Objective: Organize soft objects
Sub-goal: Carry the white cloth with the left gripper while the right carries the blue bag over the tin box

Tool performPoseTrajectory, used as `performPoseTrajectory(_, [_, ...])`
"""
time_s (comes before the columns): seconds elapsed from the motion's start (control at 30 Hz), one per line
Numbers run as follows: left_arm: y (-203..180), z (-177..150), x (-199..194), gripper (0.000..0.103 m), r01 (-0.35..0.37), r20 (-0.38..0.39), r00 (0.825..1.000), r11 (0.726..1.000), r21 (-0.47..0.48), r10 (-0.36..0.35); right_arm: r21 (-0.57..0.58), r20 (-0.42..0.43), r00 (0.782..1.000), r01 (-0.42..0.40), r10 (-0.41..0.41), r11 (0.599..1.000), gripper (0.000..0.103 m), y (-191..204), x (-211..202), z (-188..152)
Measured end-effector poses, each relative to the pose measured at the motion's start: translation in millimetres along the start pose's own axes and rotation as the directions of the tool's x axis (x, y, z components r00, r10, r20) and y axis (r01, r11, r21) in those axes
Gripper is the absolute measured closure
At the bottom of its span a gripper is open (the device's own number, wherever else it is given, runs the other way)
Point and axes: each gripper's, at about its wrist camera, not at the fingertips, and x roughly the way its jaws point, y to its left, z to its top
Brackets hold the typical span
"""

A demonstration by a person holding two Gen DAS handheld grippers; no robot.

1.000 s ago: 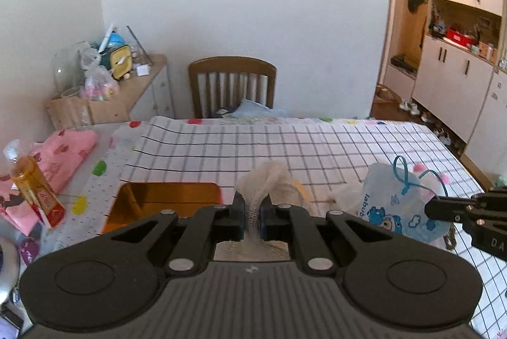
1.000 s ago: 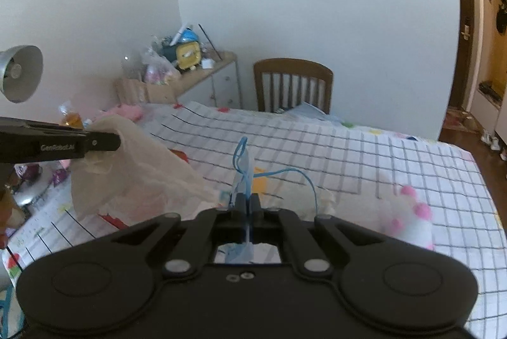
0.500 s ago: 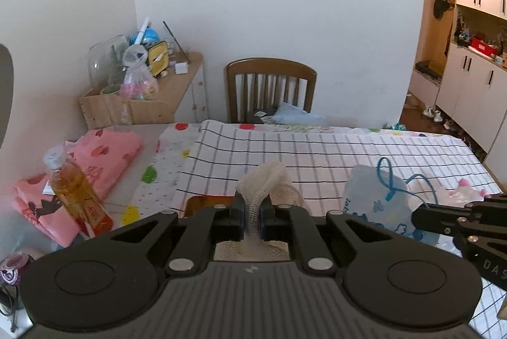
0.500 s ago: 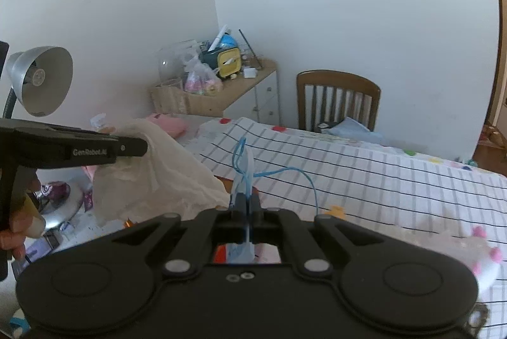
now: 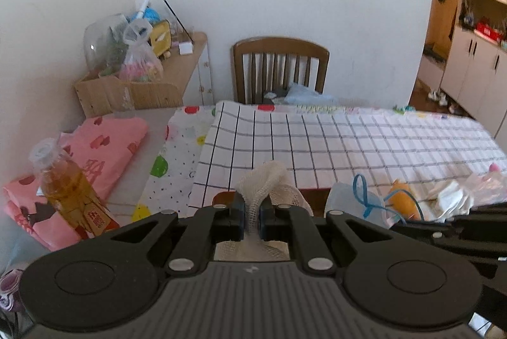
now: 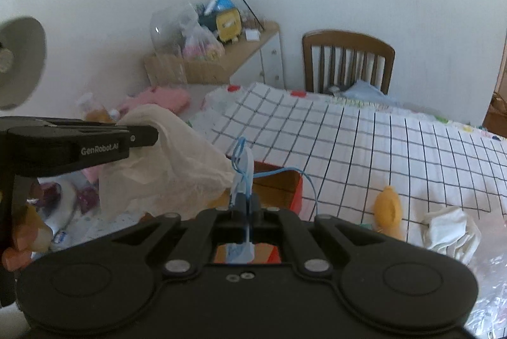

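Note:
My left gripper point(image 5: 252, 212) is shut on a cream mesh cloth point(image 5: 266, 177), which bunches up above the jaws. From the right wrist view that same left gripper point(image 6: 152, 136) comes in from the left, and the cloth point(image 6: 177, 167) hangs from it. My right gripper point(image 6: 244, 205) is shut on a pale blue drawstring pouch point(image 6: 245, 167) whose blue cord loops off to the right. The pouch point(image 5: 348, 199) also shows low right in the left wrist view. An open red box point(image 6: 298, 199) sits on the table under and just ahead of both grippers, half hidden by them.
A checked tablecloth point(image 5: 348, 142) covers the table. A yellow soft toy point(image 6: 388, 205) and a crumpled white cloth point(image 6: 450, 231) lie at the right. A folded pink cloth point(image 5: 104, 142) and a bottle point(image 5: 66, 183) are at the left. A wooden chair point(image 5: 280, 66) stands behind, a lamp point(image 6: 19, 60) far left.
Both grippers have carried their loads leftward over the table toward its left end. The grips have not changed. The pink cloth and bottle now sit closer in view.

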Motion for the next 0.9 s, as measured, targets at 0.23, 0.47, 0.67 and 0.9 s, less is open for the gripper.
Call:
performPoseTrajectory(0.23, [1,-13,42,0.095,0.026,-0.064,0.998,1.0,0.014,-0.025,0.031,-0.078,0.996,0.041,-0.039,0.999,0.103,1,36,-1])
performPoseTrajectory(0.47, [2,-30,70,0.095,0.094,-0.135,0.986,0.995,-0.017,-0.096,0.032,-0.14,0.989,0.053,-0.048,0.998,0.103,0,59,-6])
performPoseTrajectory(0.67, [0,-42,87,0.095,0.135,-0.205,0.969,0.991,-0.012,-0.134,0.002,-0.197,0.979,0.049,-0.048,0.999,0.102,5,72,-14])
performPoseTrajectory(0.9, [0,-48,95,0.094,0.152,-0.237,0.959,0.988,-0.019,-0.152,-0.013,-0.242,0.969,0.039,-0.041,0.999,0.102,4,82,-19])
